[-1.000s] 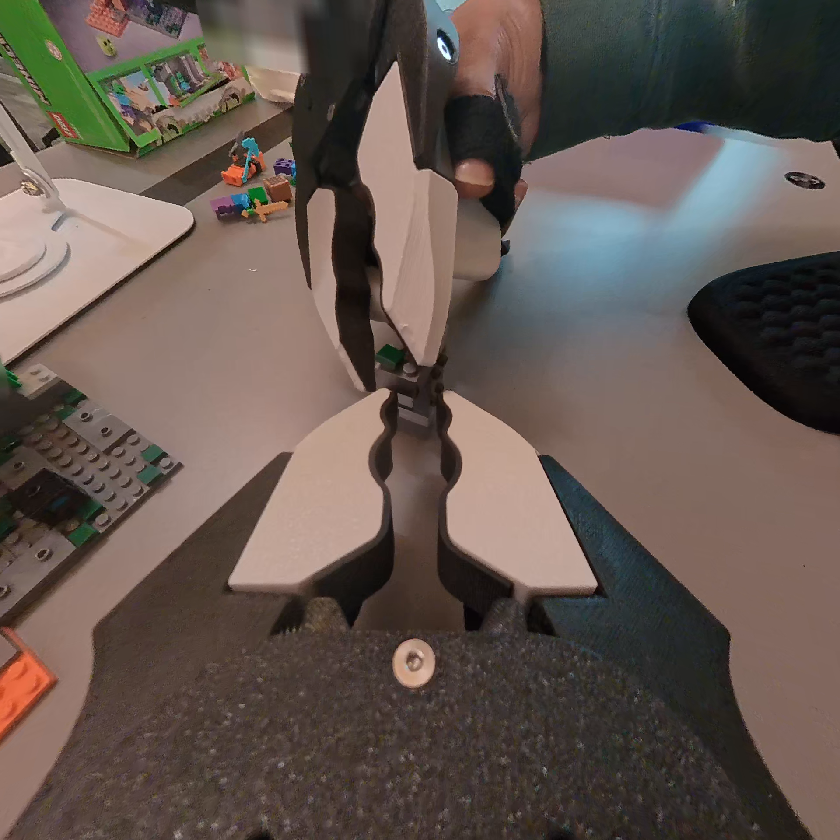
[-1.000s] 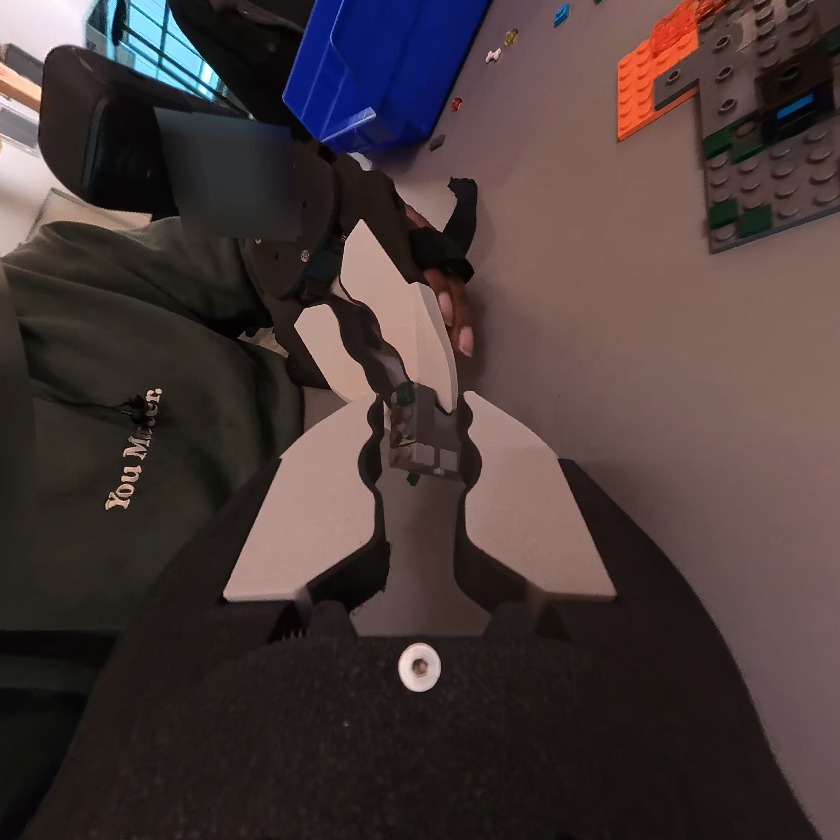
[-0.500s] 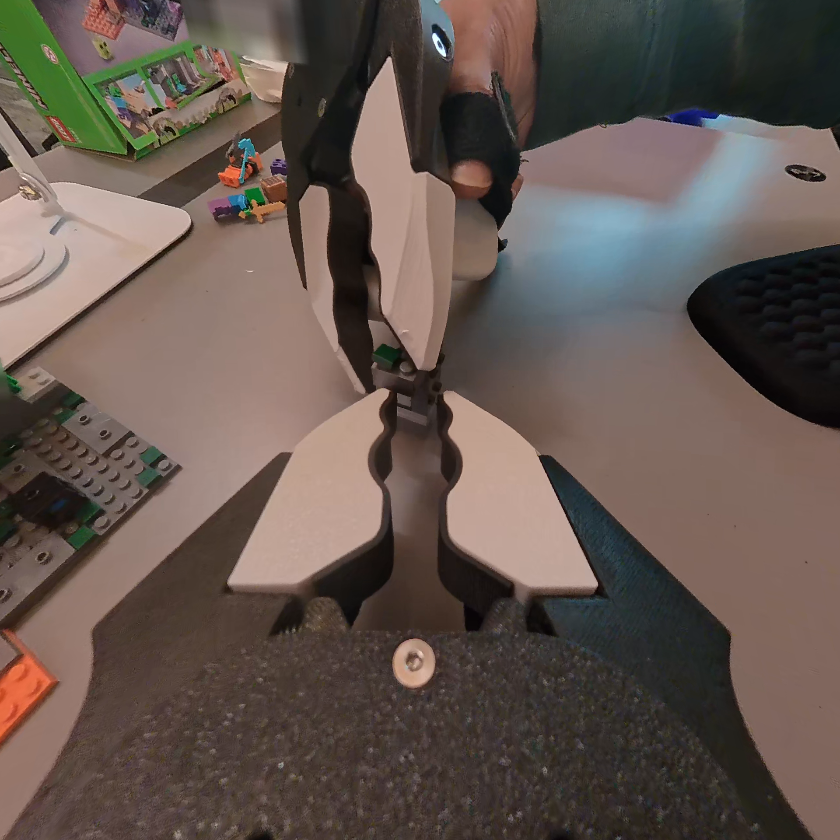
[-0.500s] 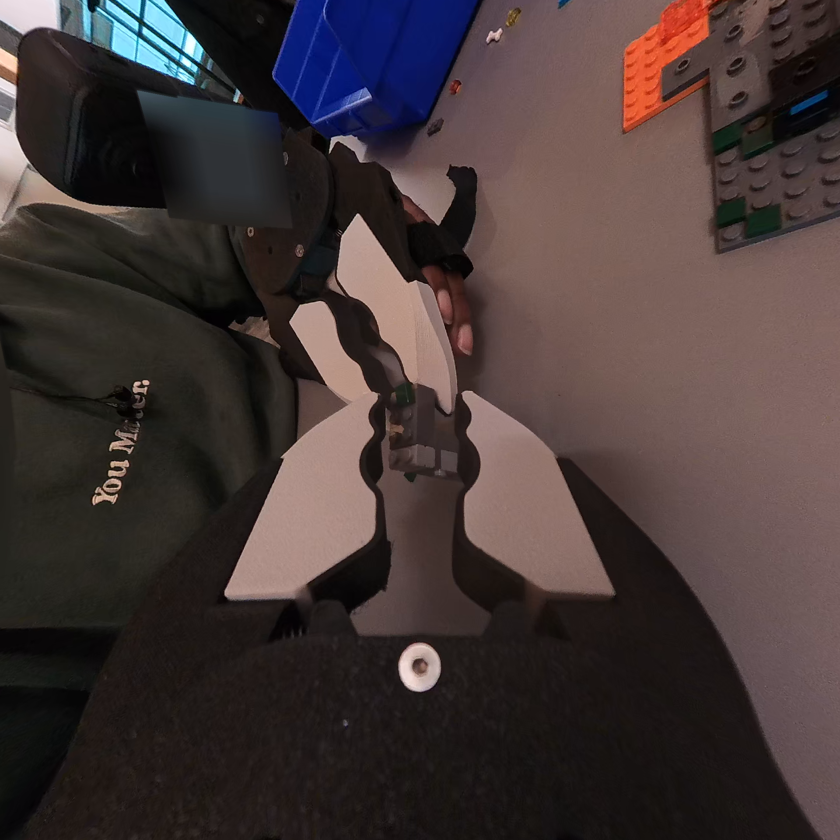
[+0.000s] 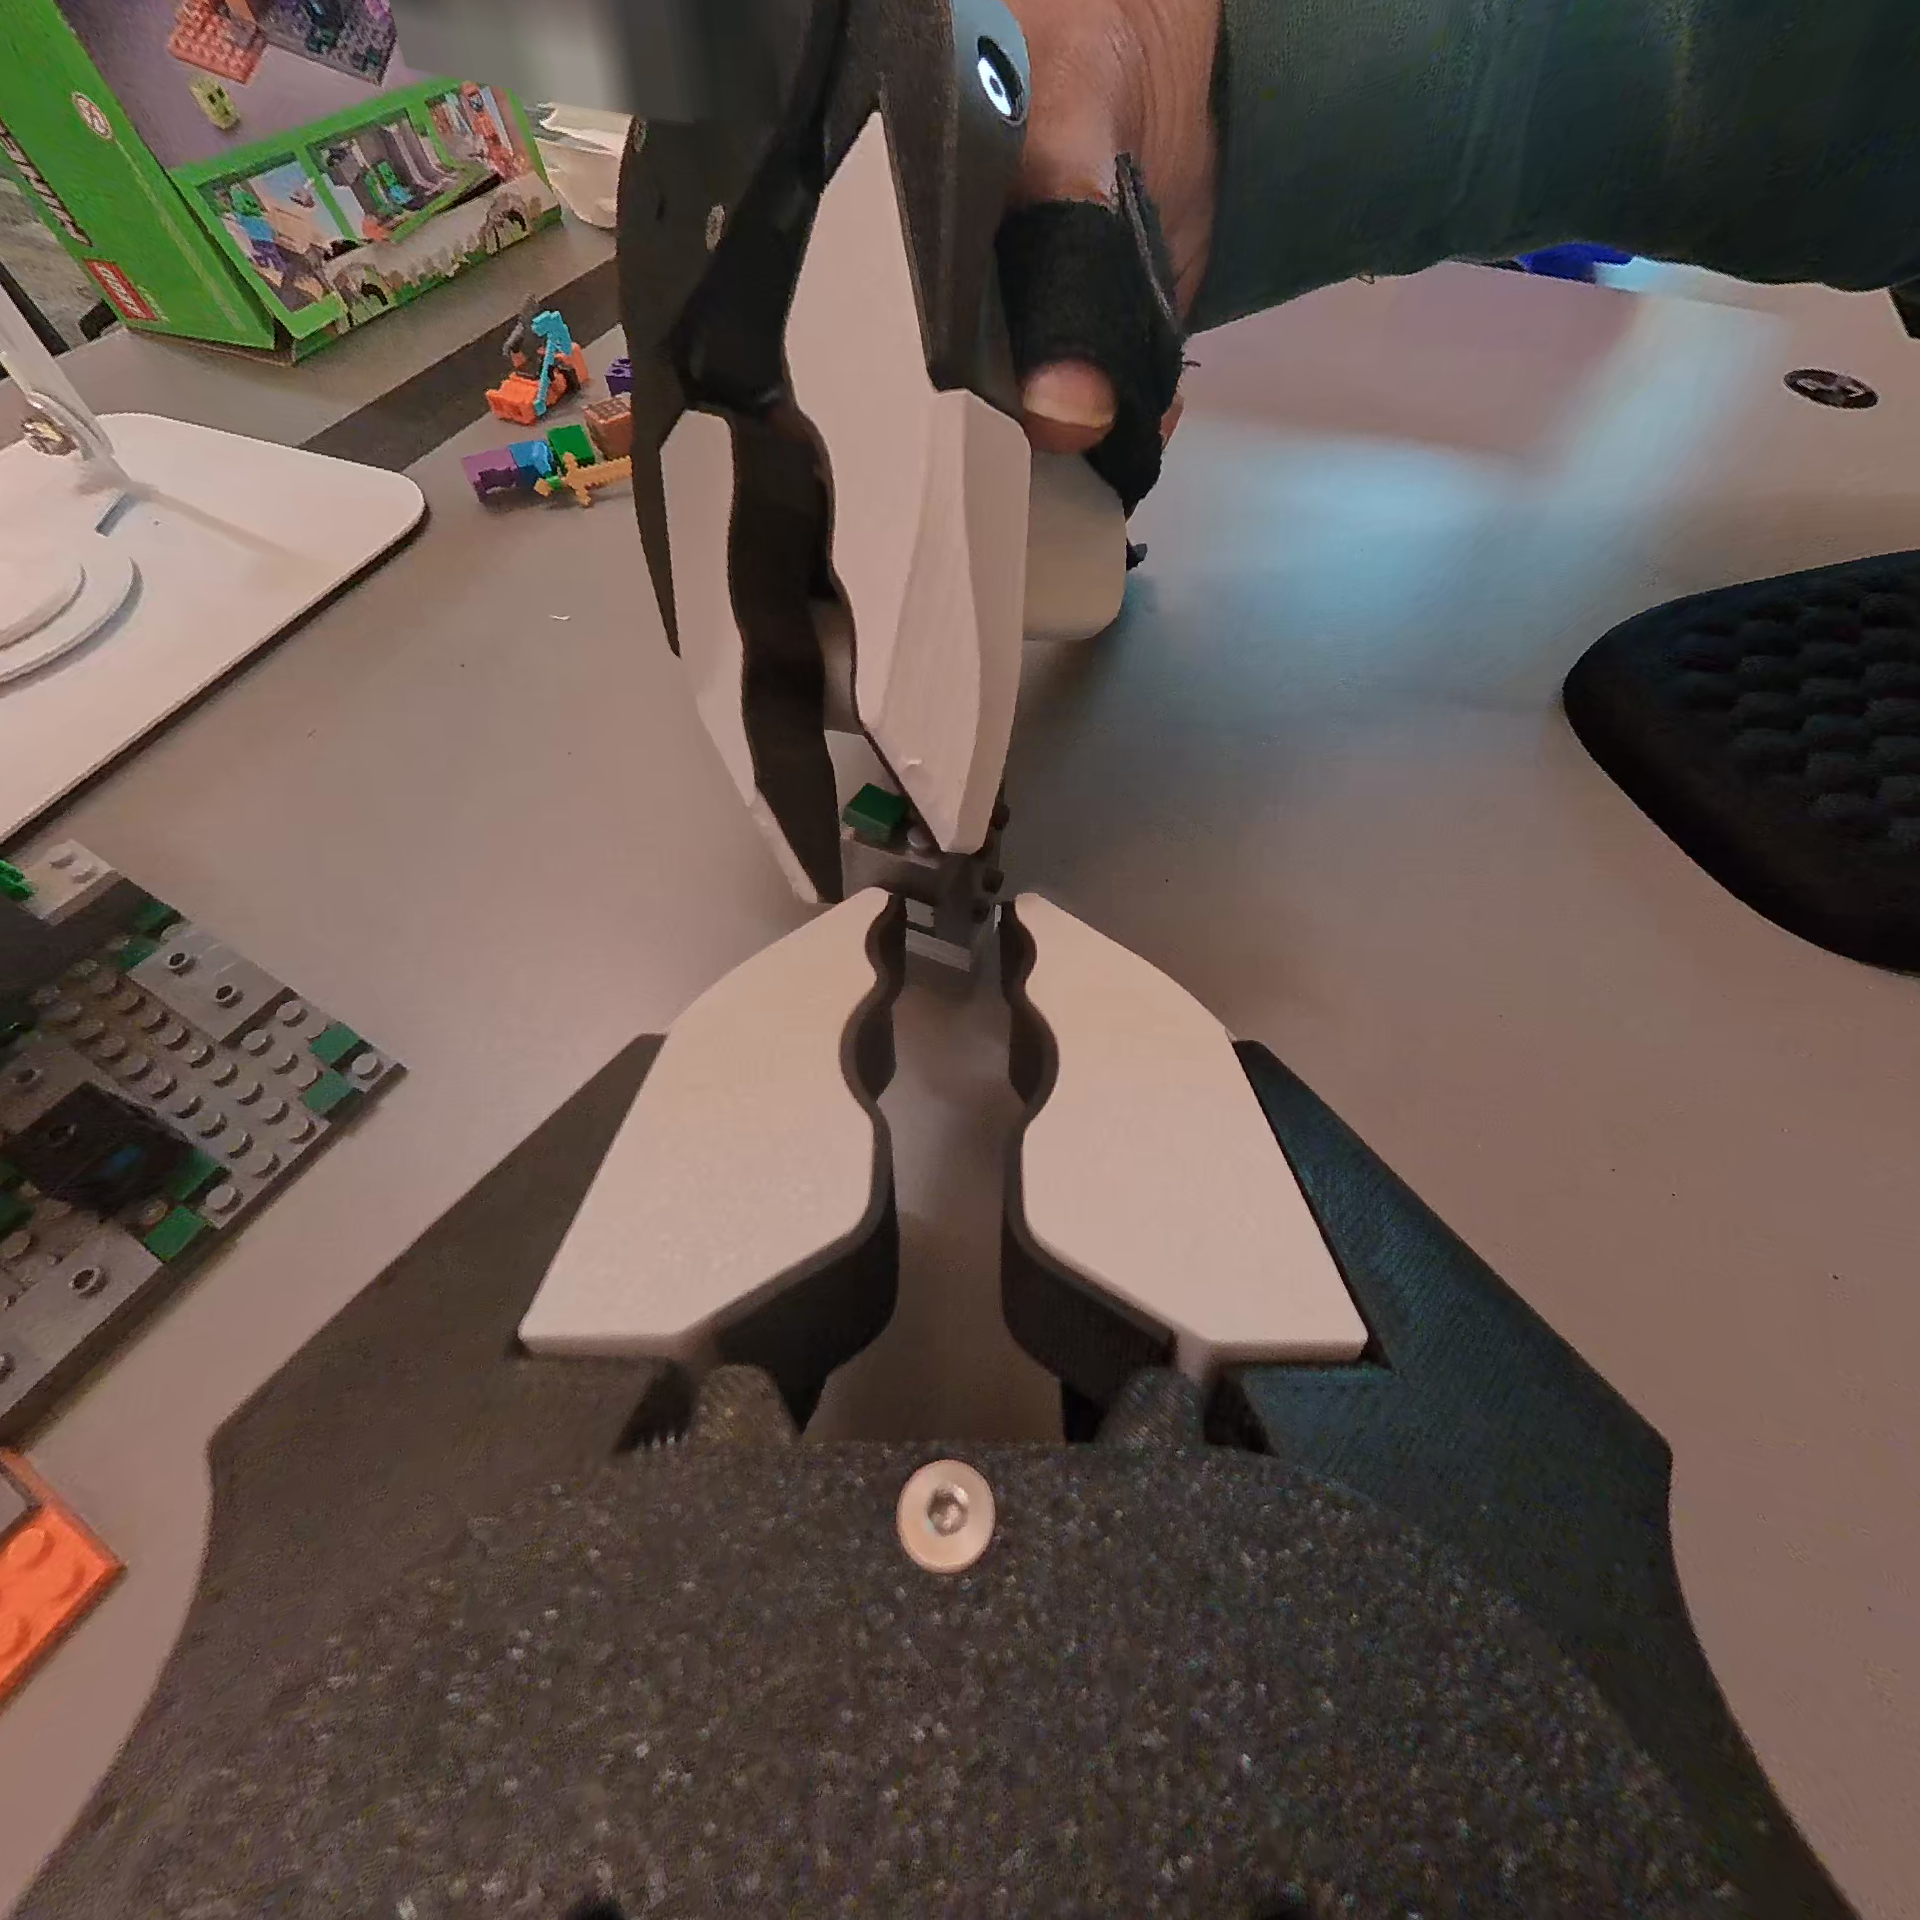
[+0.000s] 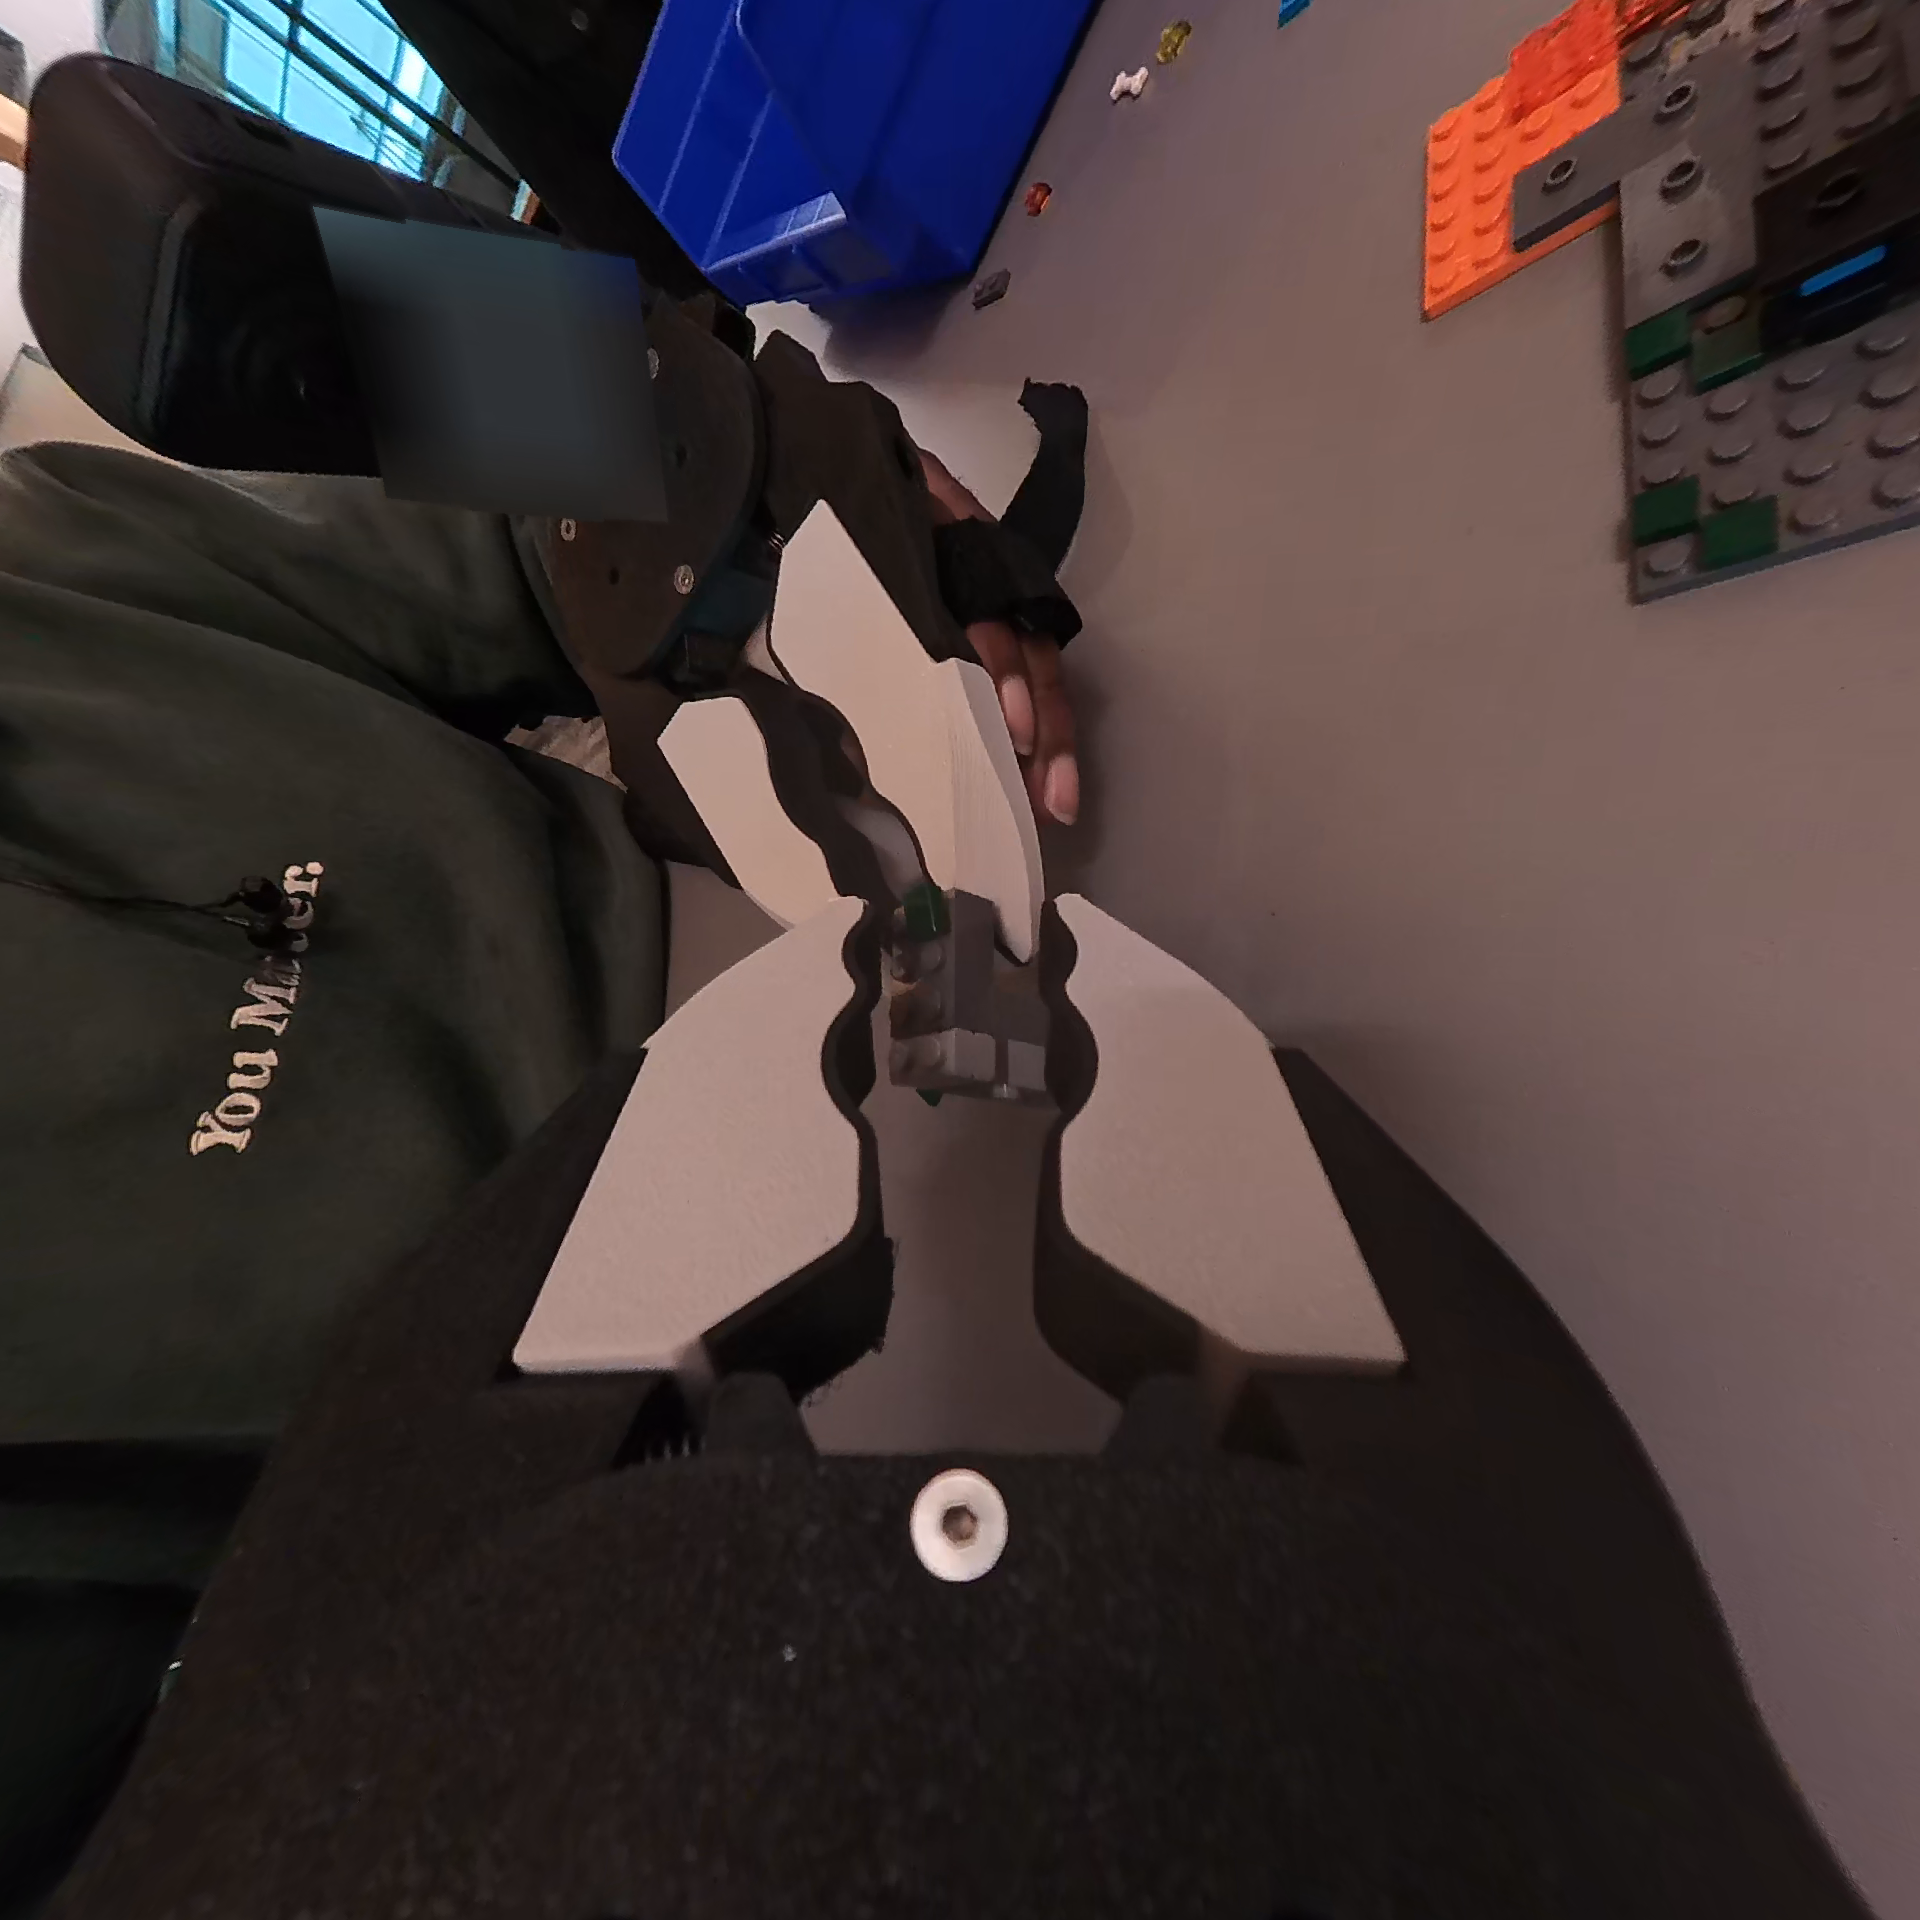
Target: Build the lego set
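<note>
I pinch the small grey brick assembly with its green tile (image 5: pixel 940 914) in my left gripper (image 5: pixel 943 935), held clear above the grey table (image 5: pixel 1351 935) (steadier than resting it), while my right gripper (image 6: pixel 961 997), coming in from twelve o'clock, clamps its other end to press the pieces together.

A: Colours? Small brick assembly (image 5: pixel 940 914) is grey with one dark green tile on it.
B: Baseplate (image 6: pixel 1766 416) is grey-studded, green squares, one blue strip (orange plate (image 6: pixel 1496 177) beside it). Bin (image 6: pixel 852 135) is blue, desk (image 5: pixel 1299 831) plain grey, box (image 5: pixel 208 177) bright green.
</note>
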The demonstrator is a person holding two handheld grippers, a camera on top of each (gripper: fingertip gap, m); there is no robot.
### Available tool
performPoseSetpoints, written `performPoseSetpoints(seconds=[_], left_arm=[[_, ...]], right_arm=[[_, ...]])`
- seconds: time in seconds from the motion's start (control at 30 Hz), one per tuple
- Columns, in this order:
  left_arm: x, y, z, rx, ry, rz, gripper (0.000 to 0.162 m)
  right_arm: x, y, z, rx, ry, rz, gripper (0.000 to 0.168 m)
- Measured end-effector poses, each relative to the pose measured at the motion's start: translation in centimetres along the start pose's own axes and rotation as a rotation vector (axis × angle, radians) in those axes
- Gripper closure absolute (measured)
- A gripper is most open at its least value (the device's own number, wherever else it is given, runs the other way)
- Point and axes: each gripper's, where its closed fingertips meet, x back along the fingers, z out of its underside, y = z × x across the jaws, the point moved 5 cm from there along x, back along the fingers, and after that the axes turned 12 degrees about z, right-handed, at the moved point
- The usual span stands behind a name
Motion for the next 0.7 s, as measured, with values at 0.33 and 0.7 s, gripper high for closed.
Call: performPoseSetpoints(seconds=[0.33, 0.7], left_arm=[[-0.02, -0.04, 0.02, -0.006, 0.003, -0.002, 0.145], [-0.06, -0.06, 0.06, -0.006, 0.007, -0.001, 0.145]], right_arm=[[0.43, 0.22, -0.27, 0.014, -0.013, 0.003, 0.14], [0.7, 0.24, -0.44, -0.026, -0.012, -0.015, 0.137]])
